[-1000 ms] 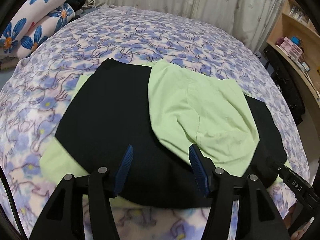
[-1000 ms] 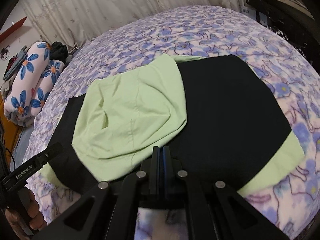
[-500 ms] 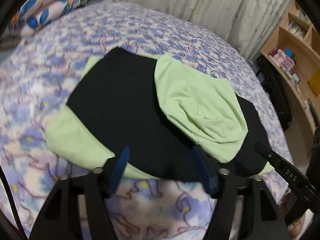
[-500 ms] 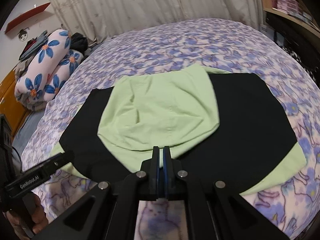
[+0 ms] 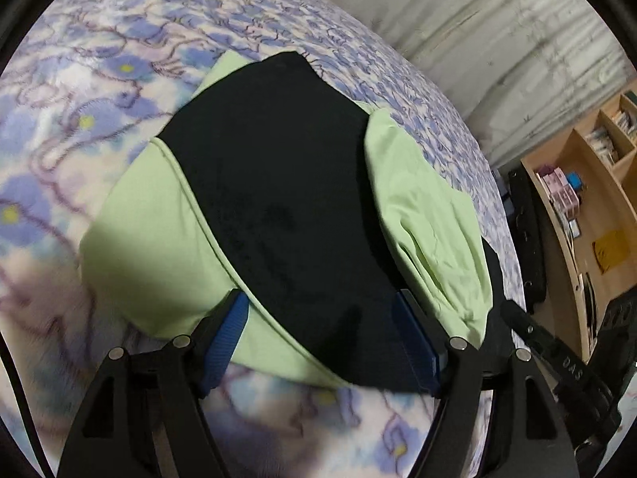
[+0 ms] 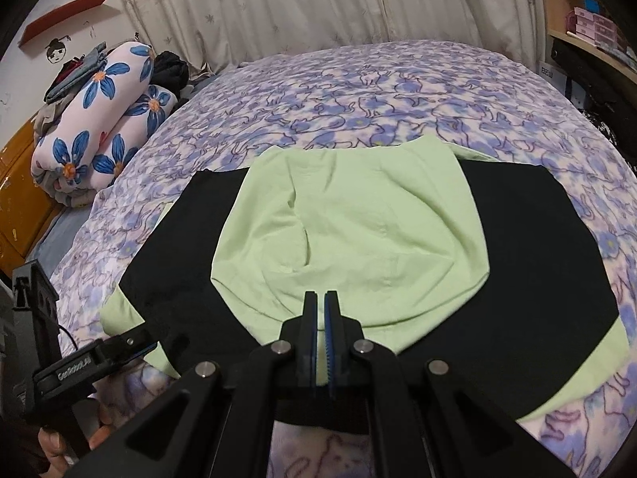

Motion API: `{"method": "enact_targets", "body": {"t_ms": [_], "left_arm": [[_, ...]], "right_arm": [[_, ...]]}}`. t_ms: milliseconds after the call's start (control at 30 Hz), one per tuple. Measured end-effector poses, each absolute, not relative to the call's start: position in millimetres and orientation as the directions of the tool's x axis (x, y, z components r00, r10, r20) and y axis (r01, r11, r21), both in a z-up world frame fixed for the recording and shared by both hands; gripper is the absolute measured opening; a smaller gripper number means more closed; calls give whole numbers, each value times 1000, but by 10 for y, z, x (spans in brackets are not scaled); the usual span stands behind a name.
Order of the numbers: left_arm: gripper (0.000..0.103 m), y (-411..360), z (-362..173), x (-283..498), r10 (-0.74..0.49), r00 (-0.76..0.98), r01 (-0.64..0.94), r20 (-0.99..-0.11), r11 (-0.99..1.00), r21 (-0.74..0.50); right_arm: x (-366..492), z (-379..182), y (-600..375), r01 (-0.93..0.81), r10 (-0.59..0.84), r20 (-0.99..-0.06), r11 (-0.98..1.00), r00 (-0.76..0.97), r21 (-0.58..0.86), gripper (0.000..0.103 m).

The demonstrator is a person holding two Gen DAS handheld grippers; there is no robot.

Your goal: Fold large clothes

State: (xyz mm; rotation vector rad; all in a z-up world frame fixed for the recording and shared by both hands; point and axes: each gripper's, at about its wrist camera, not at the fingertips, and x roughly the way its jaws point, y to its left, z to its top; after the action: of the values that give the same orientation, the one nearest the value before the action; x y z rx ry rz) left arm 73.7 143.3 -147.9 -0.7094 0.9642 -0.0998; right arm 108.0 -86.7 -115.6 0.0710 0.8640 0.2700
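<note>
**Lettering on the handheld grippers**

White letters "DAS" run along the black arm of the right gripper point(image 5: 565, 362), at the near right of the left wrist view. "GenRobot.AI" is printed on the left gripper point(image 6: 75, 370), near left. Labels on the far shelf boxes point(image 6: 593, 26) are too small to read.

Each camera sits behind its own claw and looks forward and steeply down along the two fingers onto the bed point(image 6: 398, 91). The left wrist view is close over the near-left part of the garment point(image 5: 278, 199), facing the curtain point(image 5: 497, 40) and the shelves point(image 5: 589, 199). The right wrist view sits further back, centred, facing the curtain with the rolled bedding point(image 6: 99, 119) at left. Both views share the garment and the bed cover; each shows the other claw at its edge.
</note>
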Motion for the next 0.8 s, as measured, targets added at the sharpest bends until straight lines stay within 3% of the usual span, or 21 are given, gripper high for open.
{"method": "enact_targets", "body": {"t_ms": [233,800], "left_arm": [[79,1412,-1537,938,-405,583,-244,-704,739,-627],[79,1635,-1388,307,-398,552,-320,-733,710,-627]], "right_arm": [[1233,-1209,-861,-188,260,-750,965,608,182,3],[1207,-1295,-777,-228,313,-758,949,573,219,3]]}}
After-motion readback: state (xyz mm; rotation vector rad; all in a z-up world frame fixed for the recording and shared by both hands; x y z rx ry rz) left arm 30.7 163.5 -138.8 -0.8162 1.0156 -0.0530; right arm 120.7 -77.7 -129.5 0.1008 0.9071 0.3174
